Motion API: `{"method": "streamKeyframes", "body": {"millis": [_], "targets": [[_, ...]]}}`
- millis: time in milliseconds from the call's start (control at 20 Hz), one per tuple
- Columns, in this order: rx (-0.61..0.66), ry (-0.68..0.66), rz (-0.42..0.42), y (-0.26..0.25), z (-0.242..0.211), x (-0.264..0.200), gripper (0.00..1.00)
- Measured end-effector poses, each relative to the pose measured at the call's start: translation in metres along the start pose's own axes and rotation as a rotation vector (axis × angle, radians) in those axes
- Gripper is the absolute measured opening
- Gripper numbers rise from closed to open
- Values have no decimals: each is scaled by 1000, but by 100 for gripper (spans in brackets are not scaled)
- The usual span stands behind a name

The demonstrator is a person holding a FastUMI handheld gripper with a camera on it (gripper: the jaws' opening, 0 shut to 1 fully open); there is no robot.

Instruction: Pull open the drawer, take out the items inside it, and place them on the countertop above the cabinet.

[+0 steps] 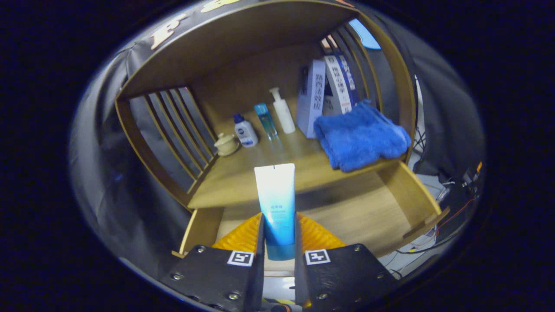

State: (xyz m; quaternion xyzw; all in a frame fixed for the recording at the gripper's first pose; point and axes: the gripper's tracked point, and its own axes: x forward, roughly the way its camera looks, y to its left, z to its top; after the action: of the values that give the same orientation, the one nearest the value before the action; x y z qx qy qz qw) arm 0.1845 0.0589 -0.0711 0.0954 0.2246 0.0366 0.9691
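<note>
My gripper (279,229) is shut on a white-and-blue tube (275,203), its orange fingers (243,236) pressing on the tube's lower part from both sides. The tube stands upright, its sealed flat end up, above the open wooden drawer (368,216). The drawer's bare floor lies below and to the right of the fingers. Beyond the tube runs the wooden countertop (243,182) of the cabinet, level with the tube's upper half.
On the countertop a folded blue towel (360,138) lies at the right front. Behind it stand boxes (325,93), a white pump bottle (282,110), a slim blue bottle (265,121), a small white bottle (245,131) and a cream lidded cup (226,144). Slatted sides flank the shelf.
</note>
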Motion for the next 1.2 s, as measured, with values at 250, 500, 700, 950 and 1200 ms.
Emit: {"method": "streamKeyframes", "body": {"millis": [250,500,700,950,1200], "targets": [[-71,-147,17,23,52,-6,29],[-67,-243,21,31,83,23,29],[-83,-256,26,27,81,62,29],[-60,-212,-23,1,63,111,28],[-56,-166,-24,0,50,138,29]]}}
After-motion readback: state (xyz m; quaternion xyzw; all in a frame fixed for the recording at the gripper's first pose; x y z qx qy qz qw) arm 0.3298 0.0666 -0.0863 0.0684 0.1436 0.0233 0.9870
